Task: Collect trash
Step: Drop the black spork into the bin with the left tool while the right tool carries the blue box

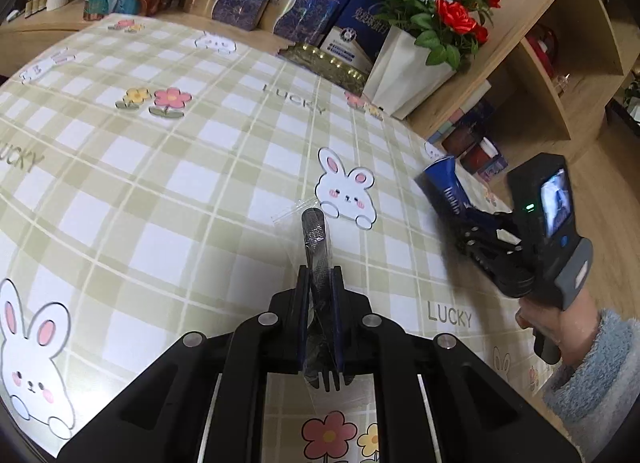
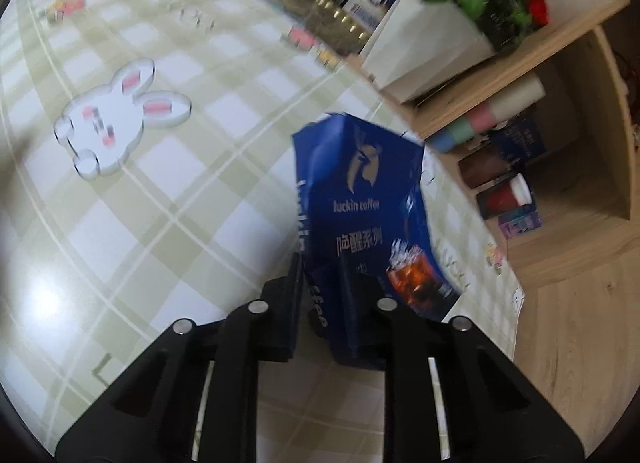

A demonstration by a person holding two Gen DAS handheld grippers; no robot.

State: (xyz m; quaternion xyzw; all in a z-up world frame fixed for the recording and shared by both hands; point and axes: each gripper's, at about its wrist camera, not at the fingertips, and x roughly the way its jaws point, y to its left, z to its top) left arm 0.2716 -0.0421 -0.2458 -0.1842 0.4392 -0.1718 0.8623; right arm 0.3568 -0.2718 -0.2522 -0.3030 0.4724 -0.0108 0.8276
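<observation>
the left gripper [image 1: 320, 283] is clenched on a black plastic fork [image 1: 316, 247] in a clear wrapper, held over the checked tablecloth [image 1: 180, 151]. the right gripper [image 2: 320, 275] pinches the lower end of a blue coffee box [image 2: 360, 191] (this view is blurred), near the table's edge. both pieces look gathered; the next move likely calls for carrying them to a bin, which isn't in view.

Counted: one wrapped black fork [image 1: 318, 247]; one blue coffee box [image 2: 360, 199]; one rose pot [image 1: 416, 63], 1 o'clock.
</observation>
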